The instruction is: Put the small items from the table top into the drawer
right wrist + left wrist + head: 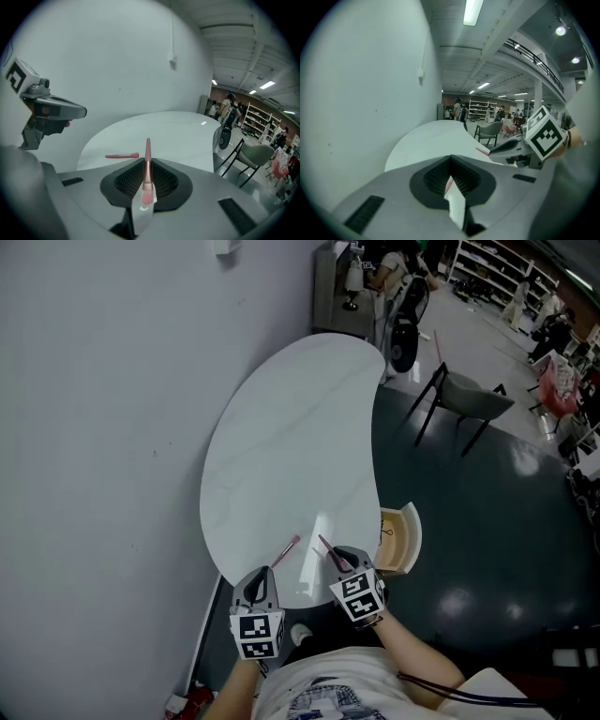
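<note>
Right gripper view: pink brush, judged light, stiff and smooth-handled, is pinched at its bristle end by the right tongs. Second brush lies on the table ahead-left and is best taken mid-handle. Left tongs are closed and empty. Drawer stands open to the right.

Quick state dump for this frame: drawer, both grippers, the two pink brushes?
drawer: open, at the white table's right edge.
right gripper: shut on a pink brush, tapered end pointing forward.
left gripper: jaws together, gripping nothing that I can see.
second pink brush: loose, lying flat on the table near its front edge.
</note>
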